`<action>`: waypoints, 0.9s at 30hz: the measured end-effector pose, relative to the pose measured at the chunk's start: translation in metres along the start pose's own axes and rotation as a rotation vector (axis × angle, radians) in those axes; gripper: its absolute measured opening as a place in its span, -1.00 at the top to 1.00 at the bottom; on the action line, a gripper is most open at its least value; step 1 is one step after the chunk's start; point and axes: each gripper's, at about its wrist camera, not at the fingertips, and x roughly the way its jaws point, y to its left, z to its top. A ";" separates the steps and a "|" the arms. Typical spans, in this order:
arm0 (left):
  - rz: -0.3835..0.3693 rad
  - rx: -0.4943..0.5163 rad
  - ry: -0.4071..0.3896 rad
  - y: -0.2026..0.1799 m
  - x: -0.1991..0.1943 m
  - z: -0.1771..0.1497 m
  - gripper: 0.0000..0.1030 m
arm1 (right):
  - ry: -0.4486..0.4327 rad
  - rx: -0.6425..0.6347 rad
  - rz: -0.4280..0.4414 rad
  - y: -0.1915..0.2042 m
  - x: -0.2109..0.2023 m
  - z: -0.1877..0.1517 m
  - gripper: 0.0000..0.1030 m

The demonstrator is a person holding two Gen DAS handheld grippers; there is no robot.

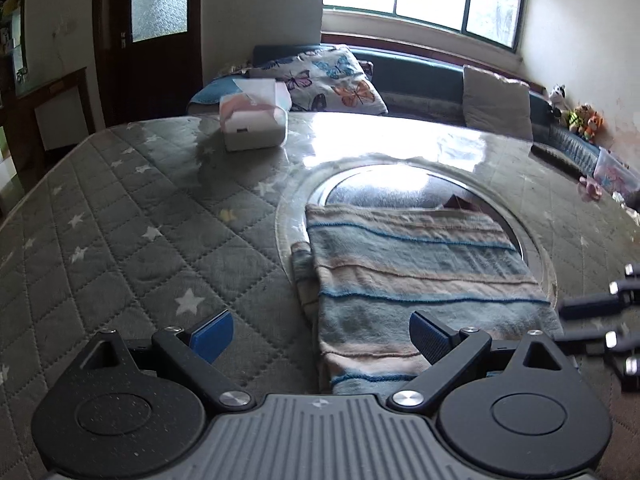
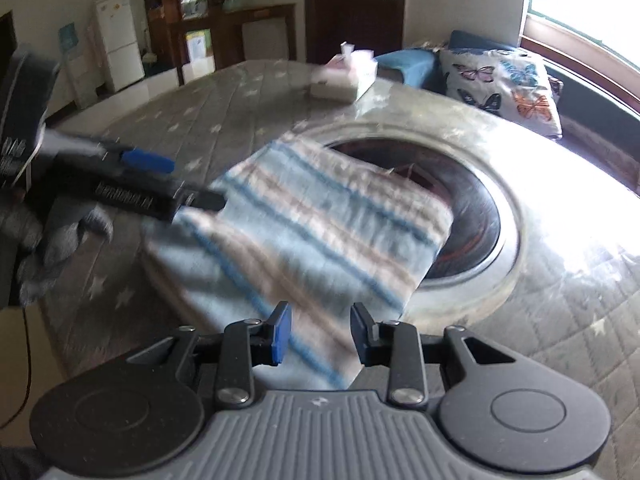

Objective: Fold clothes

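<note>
A folded cloth [image 1: 420, 280] with blue, pink and pale stripes lies flat on the table, partly over a round glass turntable [image 1: 400, 184]. My left gripper [image 1: 320, 336] is open wide just above the cloth's near left edge, nothing between its blue pads. In the right wrist view the same cloth [image 2: 312, 232] looks blurred. My right gripper [image 2: 322, 334] hovers open over its near corner with a narrower gap. The left gripper [image 2: 196, 184] shows at the cloth's left corner, held by a gloved hand [image 2: 60, 240]. The right gripper [image 1: 560, 322] appears at the cloth's right edge.
The table wears a grey quilted cover with white stars [image 1: 132, 240] under clear plastic. A tissue box [image 1: 254, 120] stands at the far side. Behind it a bench holds a butterfly pillow [image 1: 332, 80], a grey pillow [image 1: 496, 100] and soft toys [image 1: 580, 118].
</note>
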 end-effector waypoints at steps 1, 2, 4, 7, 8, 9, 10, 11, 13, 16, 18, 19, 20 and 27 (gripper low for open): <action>-0.001 0.005 0.011 -0.001 0.003 -0.002 -0.88 | -0.006 0.008 -0.003 -0.003 0.003 0.003 0.38; -0.001 0.010 0.021 -0.002 0.005 -0.004 -0.88 | -0.011 0.016 -0.007 -0.006 0.005 0.006 0.38; 0.001 0.021 0.032 -0.003 0.008 -0.009 -0.88 | -0.018 0.032 -0.012 -0.011 0.012 0.011 0.38; -0.002 0.028 0.025 -0.002 0.005 -0.010 -0.88 | -0.003 0.050 -0.018 -0.019 0.025 0.013 0.38; 0.000 0.030 0.021 -0.002 0.003 -0.010 -0.88 | 0.008 0.054 -0.020 -0.021 0.030 0.013 0.38; 0.004 0.035 0.010 -0.002 0.000 -0.008 -0.88 | 0.016 0.055 -0.022 -0.022 0.032 0.013 0.38; 0.007 0.038 -0.003 -0.002 -0.003 -0.006 -0.88 | 0.024 0.055 -0.023 -0.023 0.034 0.013 0.38; 0.008 0.041 -0.016 -0.003 -0.006 -0.005 -0.88 | 0.031 0.055 -0.024 -0.024 0.036 0.013 0.38; -0.001 0.049 -0.020 -0.005 -0.008 -0.005 -0.88 | 0.017 0.052 -0.032 -0.026 0.035 0.017 0.38; -0.011 0.067 -0.012 -0.010 -0.006 -0.007 -0.88 | -0.003 0.058 -0.044 -0.030 0.037 0.025 0.38; -0.018 0.079 -0.006 -0.014 -0.005 -0.009 -0.88 | -0.014 0.065 -0.053 -0.034 0.042 0.031 0.38; -0.022 0.085 -0.004 -0.015 -0.004 -0.010 -0.88 | -0.016 0.067 -0.057 -0.036 0.045 0.033 0.38; -0.025 0.091 -0.001 -0.017 -0.004 -0.011 -0.88 | -0.017 0.069 -0.060 -0.037 0.048 0.035 0.38; -0.025 0.091 0.014 -0.012 0.000 -0.015 -0.91 | -0.015 0.110 -0.095 -0.058 0.074 0.048 0.41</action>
